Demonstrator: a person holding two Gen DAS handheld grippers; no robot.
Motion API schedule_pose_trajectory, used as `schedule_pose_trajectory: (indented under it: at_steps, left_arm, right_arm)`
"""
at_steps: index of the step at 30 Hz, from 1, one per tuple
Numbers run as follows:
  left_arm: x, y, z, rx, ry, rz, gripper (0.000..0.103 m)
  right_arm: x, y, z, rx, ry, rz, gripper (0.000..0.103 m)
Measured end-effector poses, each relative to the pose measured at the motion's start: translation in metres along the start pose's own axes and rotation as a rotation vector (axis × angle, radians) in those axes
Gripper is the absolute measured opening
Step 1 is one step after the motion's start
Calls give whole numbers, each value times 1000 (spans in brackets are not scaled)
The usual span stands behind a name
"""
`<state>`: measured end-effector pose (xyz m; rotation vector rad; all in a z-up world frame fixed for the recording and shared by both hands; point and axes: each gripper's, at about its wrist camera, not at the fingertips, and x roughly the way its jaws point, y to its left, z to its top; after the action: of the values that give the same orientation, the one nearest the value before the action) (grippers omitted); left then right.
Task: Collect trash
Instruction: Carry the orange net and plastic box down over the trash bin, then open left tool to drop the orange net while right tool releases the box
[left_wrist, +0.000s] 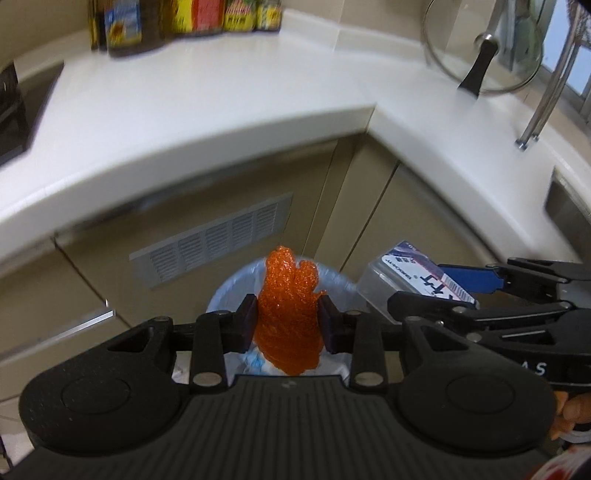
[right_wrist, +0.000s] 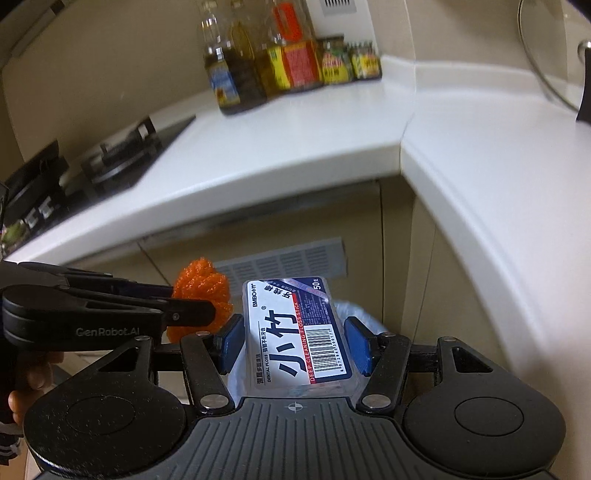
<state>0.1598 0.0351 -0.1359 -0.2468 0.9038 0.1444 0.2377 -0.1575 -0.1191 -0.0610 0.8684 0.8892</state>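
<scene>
My left gripper (left_wrist: 289, 320) is shut on a crumpled orange mesh scrubber (left_wrist: 290, 306), held above a bin lined with a pale blue bag (left_wrist: 229, 291). The right gripper (right_wrist: 293, 343) is shut on a clear plastic dental floss box (right_wrist: 295, 332) with a white and blue label, also over the bin's bag (right_wrist: 365, 314). In the left wrist view the floss box (left_wrist: 406, 273) and the right gripper (left_wrist: 476, 291) show at the right. In the right wrist view the scrubber (right_wrist: 203, 291) and the left gripper (right_wrist: 192, 299) show at the left. Both grippers point downward, side by side.
A white L-shaped counter (left_wrist: 207, 92) runs above beige cabinet doors with a vent grille (left_wrist: 214, 243). Bottles and jars (right_wrist: 288, 62) stand at the back. A black gas hob (right_wrist: 92, 162) lies at the left, a glass pot lid (left_wrist: 484, 48) at the right, a person's fingers (left_wrist: 572, 413) on the handle.
</scene>
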Motion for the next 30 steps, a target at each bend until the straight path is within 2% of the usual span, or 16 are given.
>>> schedule_pose_trajectory:
  at_steps: [12, 19, 30]
  left_arm:
    - [86, 28, -38, -13, 157, -36, 32]
    - [130, 32, -43, 2, 196, -69, 32]
    - [173, 33, -47, 25, 236, -64, 33]
  right_arm:
    - [82, -21, -38, 76, 146, -65, 59]
    - [116, -35, -48, 116, 168, -99, 59]
    - [129, -49, -50, 170, 156, -137, 59]
